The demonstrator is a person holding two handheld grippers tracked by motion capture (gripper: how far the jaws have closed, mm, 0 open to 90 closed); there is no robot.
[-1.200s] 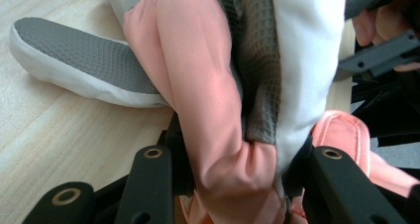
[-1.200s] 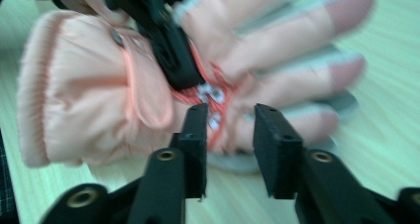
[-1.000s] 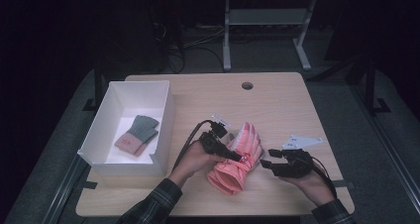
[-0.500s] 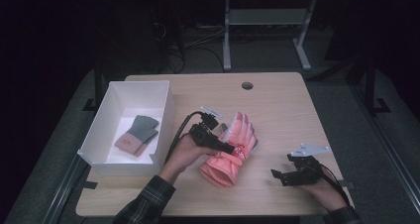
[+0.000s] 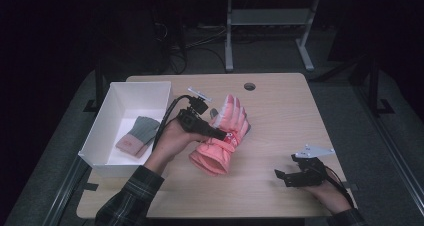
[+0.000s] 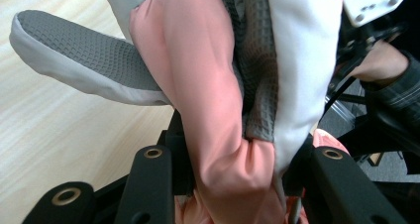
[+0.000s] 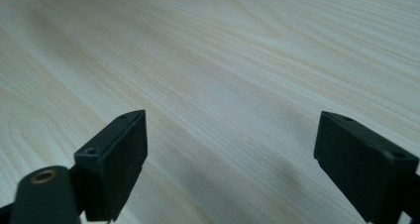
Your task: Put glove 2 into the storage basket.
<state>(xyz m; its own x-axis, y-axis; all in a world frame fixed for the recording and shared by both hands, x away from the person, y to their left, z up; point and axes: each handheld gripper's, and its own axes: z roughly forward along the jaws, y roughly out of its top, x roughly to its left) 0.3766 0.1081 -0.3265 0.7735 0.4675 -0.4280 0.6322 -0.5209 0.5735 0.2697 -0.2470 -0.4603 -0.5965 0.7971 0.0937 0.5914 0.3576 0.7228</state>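
Note:
A pink glove (image 5: pixel 214 155) with grey and white fingers hangs cuff-down above the middle of the wooden table (image 5: pixel 292 118). My left gripper (image 5: pixel 220 134) is shut on it near the wrist strap. In the left gripper view the pink and grey fabric (image 6: pixel 208 85) is bunched between the two black jaws of the left gripper (image 6: pixel 242 157). My right gripper (image 5: pixel 281 177) rests low at the table's front right; its jaws have just been opening. In its own view the right gripper (image 7: pixel 230 149) stands open with only bare wood between the pads.
A white open box (image 5: pixel 131 92) stands at the table's left, holding a grey and pink glove (image 5: pixel 139 135). A round cable hole (image 5: pixel 249 86) sits near the far edge. Beyond the table are a dark floor, cables and a metal stand (image 5: pixel 265 23).
My left hand has lifted the pink glove off the table and carried it a little away from me. My right gripper let go of the glove, opened wide and drew back to the front right.

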